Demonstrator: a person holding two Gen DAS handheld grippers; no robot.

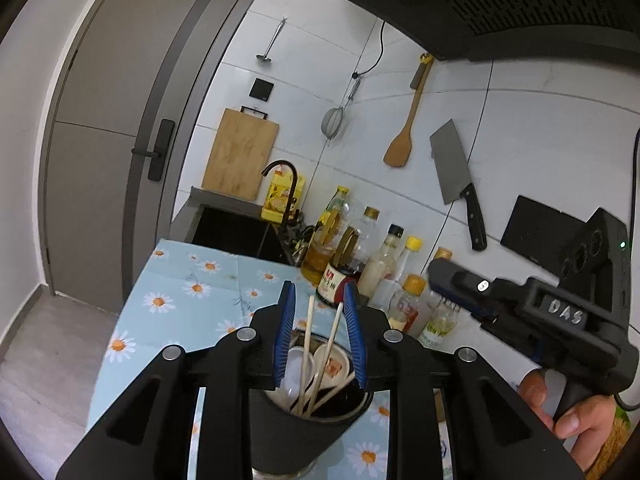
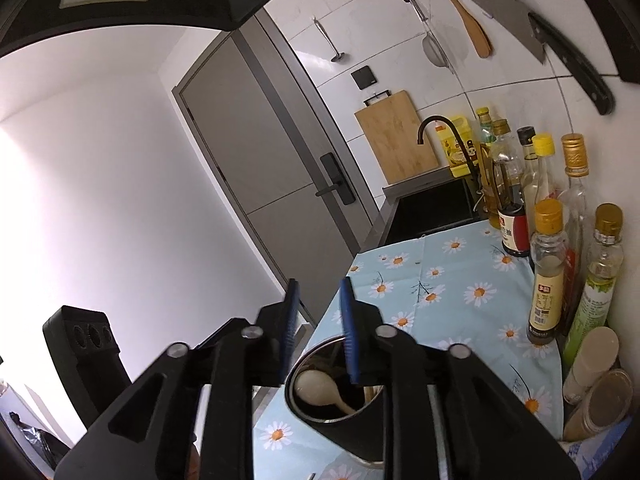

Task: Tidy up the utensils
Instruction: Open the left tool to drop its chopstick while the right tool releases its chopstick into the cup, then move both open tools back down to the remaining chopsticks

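A black utensil cup stands on the daisy-print cloth. It holds white spoons and wooden chopsticks that lean upward. My left gripper is open just above the cup, its blue pads either side of the chopsticks without touching them. In the right wrist view the same cup shows with a white spoon inside. My right gripper is open and empty above the cup's left rim. The right gripper's body shows in the left wrist view, held by a hand.
Several oil and sauce bottles line the wall side of the counter. A sink with a black tap lies beyond the cloth. A cutting board, a cleaver, a wooden spatula, a strainer and a ladle hang on the tiled wall.
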